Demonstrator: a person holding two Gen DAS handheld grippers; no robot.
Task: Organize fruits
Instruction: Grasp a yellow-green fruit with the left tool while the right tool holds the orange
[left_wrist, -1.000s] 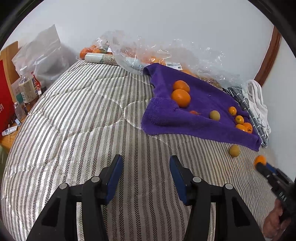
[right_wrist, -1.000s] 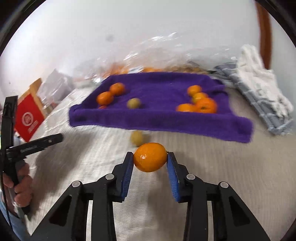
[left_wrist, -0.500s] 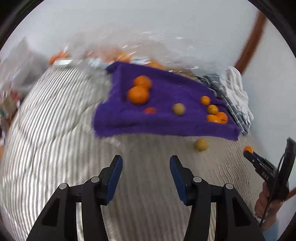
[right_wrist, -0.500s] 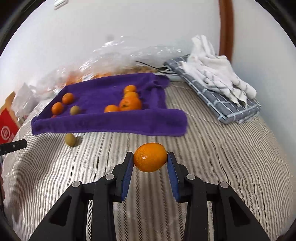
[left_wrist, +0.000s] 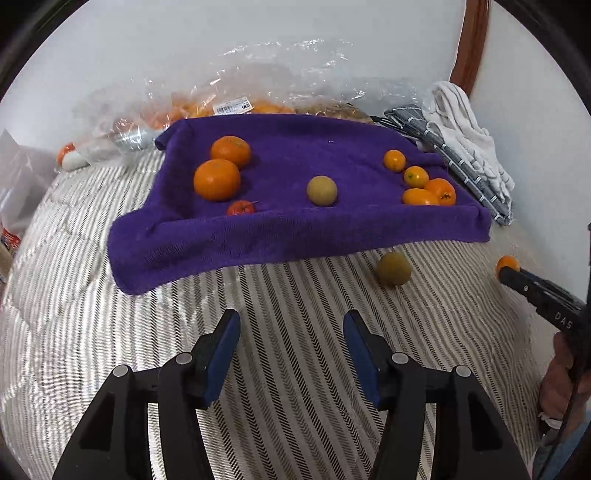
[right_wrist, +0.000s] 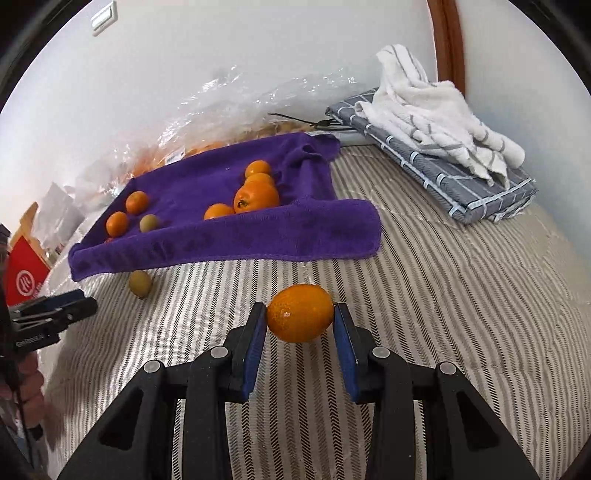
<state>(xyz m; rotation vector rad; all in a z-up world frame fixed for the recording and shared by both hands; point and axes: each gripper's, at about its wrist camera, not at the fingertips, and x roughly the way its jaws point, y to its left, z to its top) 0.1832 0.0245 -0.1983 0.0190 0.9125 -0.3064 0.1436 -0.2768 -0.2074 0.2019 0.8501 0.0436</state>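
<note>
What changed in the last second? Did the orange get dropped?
No. The right gripper still clamps the small orange and has swung right along the purple towel. The left gripper, empty, swung toward the towel and its jaws are opening. The fruit on the towel and the greenish fruit on the bed stayed put.

Striped bed (left_wrist: 295, 369), purple towel (left_wrist: 295, 236), green-brown fruit (left_wrist: 393, 268), folded grey cloth (right_wrist: 436, 166), plastic bags (left_wrist: 258, 99)
</note>
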